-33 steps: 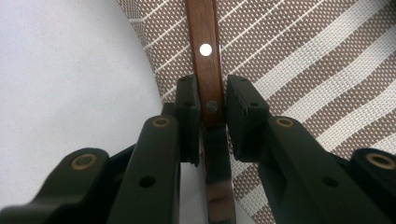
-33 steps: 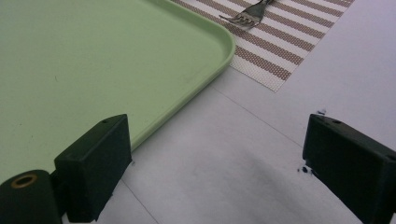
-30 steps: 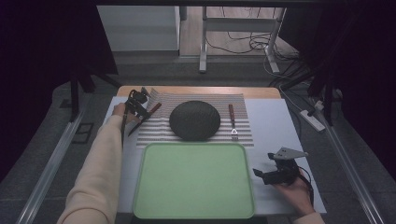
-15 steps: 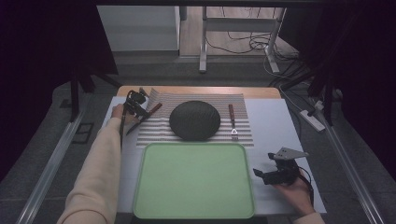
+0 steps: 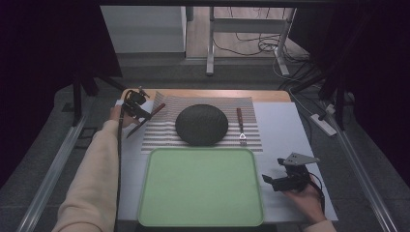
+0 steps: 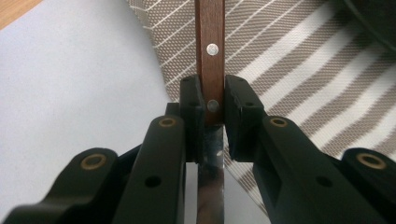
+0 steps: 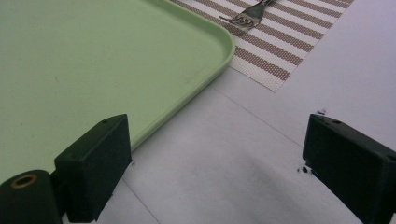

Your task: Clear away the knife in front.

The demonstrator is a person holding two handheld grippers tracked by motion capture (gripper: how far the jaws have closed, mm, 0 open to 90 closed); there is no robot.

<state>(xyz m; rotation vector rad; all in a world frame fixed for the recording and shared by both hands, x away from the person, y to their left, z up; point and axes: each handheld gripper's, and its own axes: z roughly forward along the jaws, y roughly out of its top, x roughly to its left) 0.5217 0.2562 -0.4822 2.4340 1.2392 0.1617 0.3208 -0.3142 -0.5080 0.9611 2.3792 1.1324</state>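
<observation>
Over at the far left of the counter (image 5: 285,125), the left gripper (image 6: 214,109) has its two black jaws pinched onto a knife (image 6: 209,51), right where the wooden handle with its rivets meets the steel blade, and that looks like a sensible spot, since the flat sides of the handle give the pads something square to press against. In the high view the knife runs at a slant across the left edge of the striped placemat (image 5: 164,135), handle end pointing up and away toward the mat, blade end back toward the bare counter; whether it is lifted clear or resting there I cannot tell. The dark round plate (image 5: 201,124) sits in the middle of that mat, and a fork (image 5: 240,126) with a matching wooden handle lies just beside it on the right, tines toward the person, so this reads as a place setting. In front of the mat lies the green tray (image 5: 159,193), bare, which suggests the cutlery is either bound for it or laid out from it; no way to say which. The right gripper (image 7: 219,158) rests low on the counter just off the tray's right corner, jaws spread wide with nothing between them, seemingly parked out of the way while the left hand works.
</observation>
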